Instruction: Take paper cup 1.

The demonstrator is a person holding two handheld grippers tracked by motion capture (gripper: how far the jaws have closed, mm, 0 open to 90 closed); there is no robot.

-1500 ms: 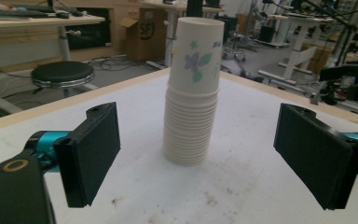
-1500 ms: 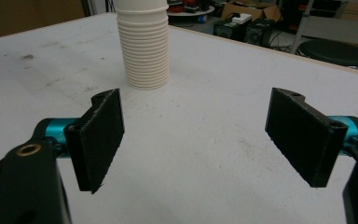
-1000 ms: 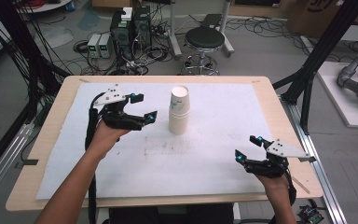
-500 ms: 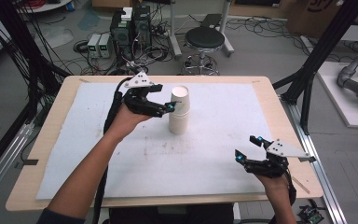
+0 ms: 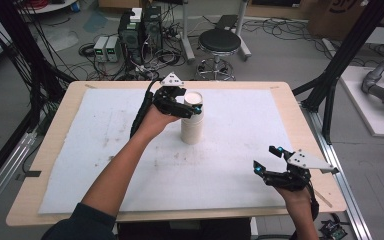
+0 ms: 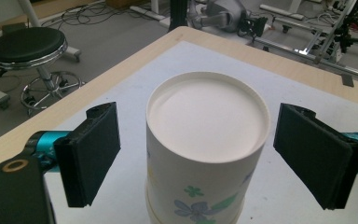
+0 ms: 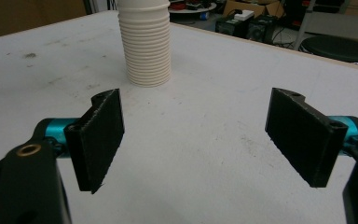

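Item: stack of paper cups (image 5: 192, 120), nested, upside down, base uppermost; the top cup bears a blue-and-green flower print, visible in the left gripper view (image 6: 207, 154); the stack stands upright on the white mat (image 5: 105, 150) near the middle of the counter (image 5: 55, 107), somewhat toward its far edge.

Left gripper (image 5: 185, 106): held at the top of the stack, reaching in from the counter's left side; jaws wide apart, one on each side of the top cup, neither pad touching the paper; the gap looks about even on the two sides.

Right gripper (image 5: 266, 161): held above the mat near the counter's near right corner, well apart from the stack; jaws wide, holding nothing; the ribbed rims of the stack (image 7: 145, 46) show ahead of it.

Step in hand, as judged: closing on the top cup to lift it off the stack.

Handling notes: paper wall is thin and likely crushes under a hard squeeze; close gently and only until both pads bear; keep the pads level and centred, so the cup is not pushed sideways and the stack not tipped; grip just below the base, where the wall is likely stiffest; lift straight up along the stack's axis; nested cups may cling, so the right gripper could steady the lower cups if several rise together.
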